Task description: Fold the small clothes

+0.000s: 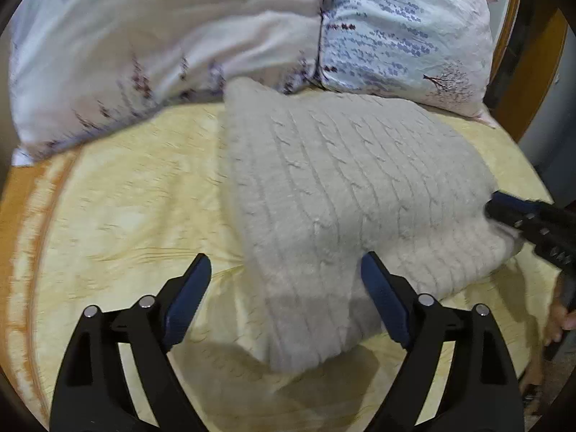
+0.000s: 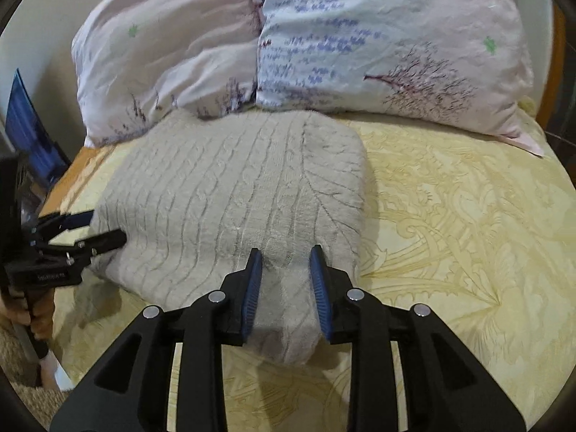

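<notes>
A beige cable-knit sweater (image 1: 345,194) lies folded on the yellow bedspread (image 1: 126,216). My left gripper (image 1: 286,270) is open, its jaws wide apart, straddling the sweater's near left corner. It also shows at the left edge of the right wrist view (image 2: 90,230), at the sweater's side. My right gripper (image 2: 286,259) is open with its jaws partly closed around the sweater's (image 2: 237,194) near right corner; whether the pads touch the knit cannot be told. It shows at the right edge of the left wrist view (image 1: 504,212).
Two floral pillows (image 1: 180,46) (image 2: 388,43) lie against the sweater's far edge. The patterned bedspread (image 2: 450,234) stretches to the right. An orange wooden bed frame (image 1: 21,194) borders the left side. A blue object (image 2: 25,126) stands beside the bed.
</notes>
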Demonstrator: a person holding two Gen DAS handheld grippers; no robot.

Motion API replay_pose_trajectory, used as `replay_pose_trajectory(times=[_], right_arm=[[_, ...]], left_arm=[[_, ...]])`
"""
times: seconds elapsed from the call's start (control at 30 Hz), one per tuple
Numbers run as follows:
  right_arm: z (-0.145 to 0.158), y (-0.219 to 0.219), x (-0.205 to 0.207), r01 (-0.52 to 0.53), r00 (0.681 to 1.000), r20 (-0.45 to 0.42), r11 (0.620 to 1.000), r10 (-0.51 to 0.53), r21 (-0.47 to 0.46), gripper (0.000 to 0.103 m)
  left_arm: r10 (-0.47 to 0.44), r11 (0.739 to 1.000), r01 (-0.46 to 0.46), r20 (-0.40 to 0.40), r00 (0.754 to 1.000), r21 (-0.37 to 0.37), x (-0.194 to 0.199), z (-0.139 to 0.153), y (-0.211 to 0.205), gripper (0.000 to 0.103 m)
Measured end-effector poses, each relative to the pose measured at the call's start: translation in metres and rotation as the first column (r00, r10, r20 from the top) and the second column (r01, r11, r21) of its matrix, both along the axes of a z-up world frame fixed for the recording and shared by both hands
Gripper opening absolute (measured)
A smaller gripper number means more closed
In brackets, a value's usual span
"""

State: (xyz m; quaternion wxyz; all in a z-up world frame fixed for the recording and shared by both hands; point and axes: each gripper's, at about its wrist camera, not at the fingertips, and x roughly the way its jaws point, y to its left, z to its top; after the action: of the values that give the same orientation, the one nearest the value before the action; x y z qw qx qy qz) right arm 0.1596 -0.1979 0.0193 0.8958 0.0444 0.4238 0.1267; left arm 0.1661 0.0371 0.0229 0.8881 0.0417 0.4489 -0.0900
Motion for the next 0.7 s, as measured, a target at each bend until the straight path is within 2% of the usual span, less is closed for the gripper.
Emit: replay_pose_trajectory(times=[0.03,0.07,0.1,0.17,0.23,0.3,0.43,0.5,0.63,0.7], right_arm=[[0.003,-0.001,-0.004,0.013,1.000,0.015,1.000,-0.013,0.011,0.041],[0.004,-0.003,-0.008,0.021,0.999,0.025,1.000,-0.022,0.019,0.051],[0.006,-0.004,-0.010,0.033,0.999,0.033,0.999,-0.034,0.024,0.064],[0.010,-0.006,-0.017,0.078,0.995,0.065,0.997,-0.077,-0.010,0.078],[0.013,-0.008,-0.023,0.102,0.991,0.090,0.995,-0.099,-0.024,0.080],[0.014,-0.011,-0.029,0.124,0.988,0.096,0.992,-0.122,-0.020,0.089],[0.015,-0.013,-0.040,0.168,0.981,0.103,0.986,-0.164,-0.027,0.093],[0.015,-0.011,-0.046,0.196,0.976,0.112,0.979,-0.189,-0.052,0.100],[0.015,-0.003,-0.059,0.249,0.959,0.164,0.964,-0.232,-0.094,0.102],[0.014,0.003,-0.063,0.246,0.960,0.161,0.964,-0.228,-0.104,0.102]], left_arm=[[0.006,1.000,-0.007,0.021,1.000,0.027,-0.004,0.002,-0.001,0.088],[0.010,0.999,-0.012,0.037,0.999,0.048,-0.007,0.004,-0.002,0.089],[0.014,0.998,-0.018,0.050,0.999,0.064,-0.010,0.006,-0.003,0.089],[0.020,0.997,-0.025,0.067,0.998,0.073,-0.016,0.009,-0.005,0.092],[0.019,0.998,-0.024,0.076,0.997,0.064,-0.021,0.012,-0.006,0.094],[0.023,0.998,-0.028,0.083,0.996,0.059,-0.027,0.013,-0.007,0.096],[0.036,0.998,-0.040,0.084,0.996,0.041,-0.038,0.011,-0.009,0.098],[0.054,0.997,-0.058,0.084,0.995,0.047,-0.044,0.009,-0.009,0.101],[0.077,0.996,-0.081,0.082,0.994,0.039,-0.055,0.004,-0.007,0.101],[0.090,0.995,-0.093,0.080,0.993,0.036,-0.058,0.001,-0.006,0.101]])
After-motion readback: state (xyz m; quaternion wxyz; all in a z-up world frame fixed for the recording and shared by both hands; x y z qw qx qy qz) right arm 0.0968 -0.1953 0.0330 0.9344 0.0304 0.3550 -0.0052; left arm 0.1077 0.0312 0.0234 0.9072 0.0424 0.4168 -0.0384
